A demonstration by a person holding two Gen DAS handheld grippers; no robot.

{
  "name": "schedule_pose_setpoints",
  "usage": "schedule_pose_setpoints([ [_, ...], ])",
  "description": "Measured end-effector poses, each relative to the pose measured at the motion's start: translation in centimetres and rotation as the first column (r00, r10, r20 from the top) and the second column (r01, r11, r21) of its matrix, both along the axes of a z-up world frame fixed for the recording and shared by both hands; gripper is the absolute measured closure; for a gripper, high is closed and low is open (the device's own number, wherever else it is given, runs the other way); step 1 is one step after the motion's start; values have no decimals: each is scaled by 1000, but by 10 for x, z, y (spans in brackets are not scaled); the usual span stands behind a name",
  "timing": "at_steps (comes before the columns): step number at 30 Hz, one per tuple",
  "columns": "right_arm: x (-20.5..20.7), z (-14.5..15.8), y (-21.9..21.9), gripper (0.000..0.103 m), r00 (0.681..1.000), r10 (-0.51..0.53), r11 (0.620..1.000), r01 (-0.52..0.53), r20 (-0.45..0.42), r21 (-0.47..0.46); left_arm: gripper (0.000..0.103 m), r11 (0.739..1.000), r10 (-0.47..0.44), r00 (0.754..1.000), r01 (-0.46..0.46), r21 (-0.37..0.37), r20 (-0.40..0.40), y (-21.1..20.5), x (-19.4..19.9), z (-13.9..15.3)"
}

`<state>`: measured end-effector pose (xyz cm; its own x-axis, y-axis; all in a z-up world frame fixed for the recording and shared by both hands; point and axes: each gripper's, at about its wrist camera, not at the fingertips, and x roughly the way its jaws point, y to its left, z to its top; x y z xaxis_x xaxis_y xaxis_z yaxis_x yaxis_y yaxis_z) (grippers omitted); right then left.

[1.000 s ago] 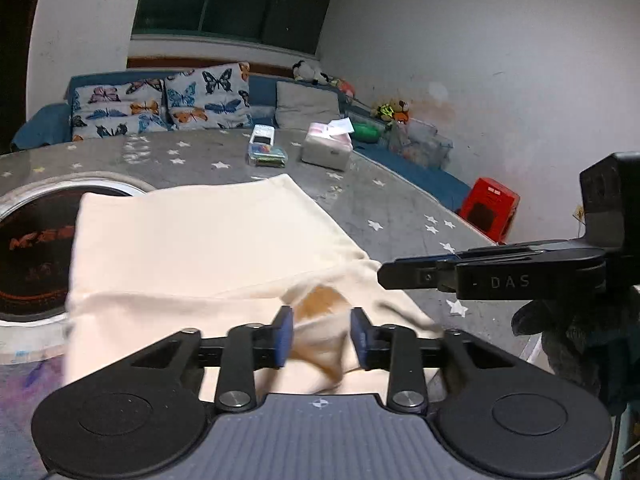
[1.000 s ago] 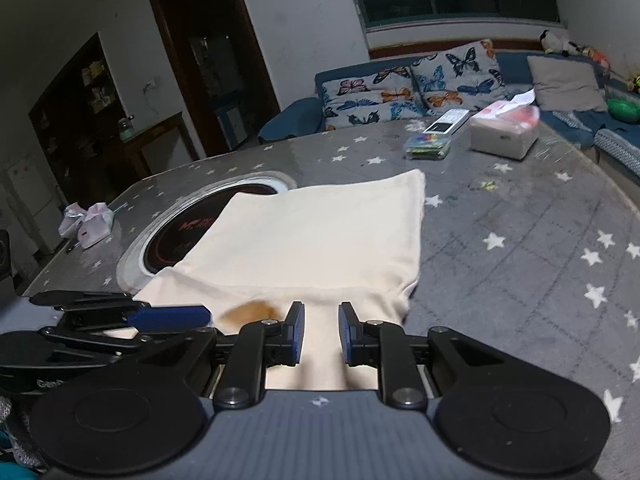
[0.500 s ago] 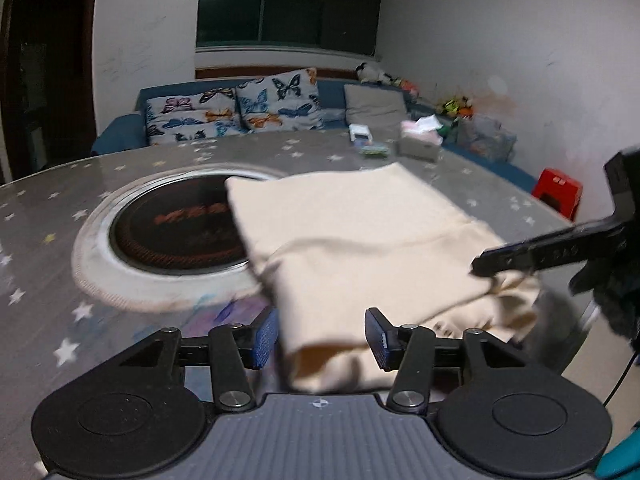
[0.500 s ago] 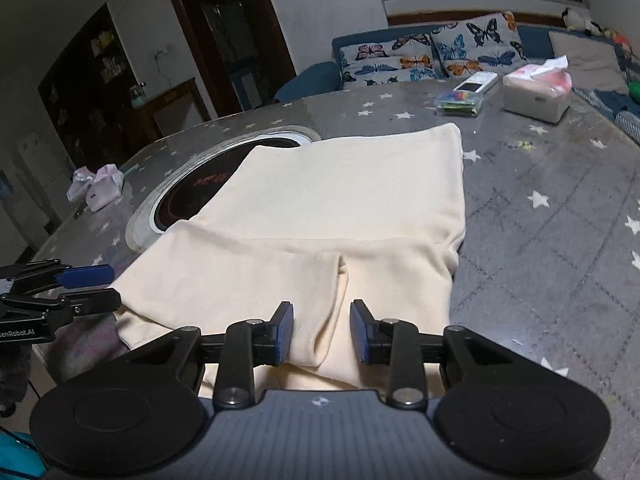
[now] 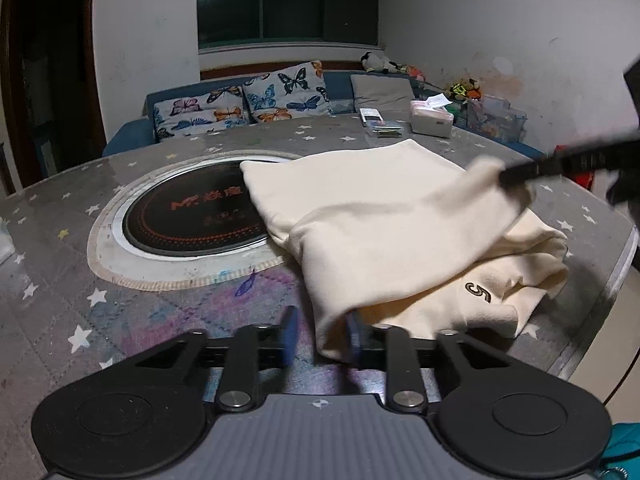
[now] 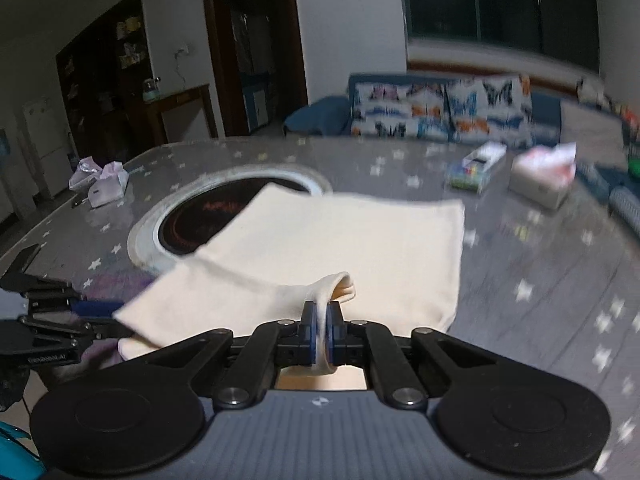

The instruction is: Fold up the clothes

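- Cream-coloured cotton garment spread over the near half of a round grey table with a white star pattern, one layer folded over another; far edge overlapping the round black cooktop with orange lettering set into the table's middle.
- Small black embroidered "5" showing on the lower layer, near the table's right edge.
- Right gripper closed tight on a bunched corner of the cloth — fabric pinched flat between the blue pads and looping up just beyond them.
- Left gripper low at the near left corner of the garment, jaws closing with the cloth's corner between them; the right-hand blue pad touching the fabric, the left-hand pad apart from it — no full grip visible.
- In the right wrist view, left gripper's black tips at the cloth's left corner.
- At the table's far side: white tissue box, white remote, small clear box of coloured bits.
- Behind, blue sofa with butterfly-print cushions.
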<state>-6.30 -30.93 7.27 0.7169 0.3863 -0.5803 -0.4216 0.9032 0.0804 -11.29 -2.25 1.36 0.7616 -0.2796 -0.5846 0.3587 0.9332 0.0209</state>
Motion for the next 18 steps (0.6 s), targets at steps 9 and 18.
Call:
schedule_pose_setpoints([
  [9,5,-26,-8,98,995,-52,998,49,-85,-37,98,999,-2,1000,1,36,8,2,-5,0],
  [18,1,-16,-21,91,997,-59,998,58,-54,-16,95,999,-49,999,49,5,-21,15,-1,22],
])
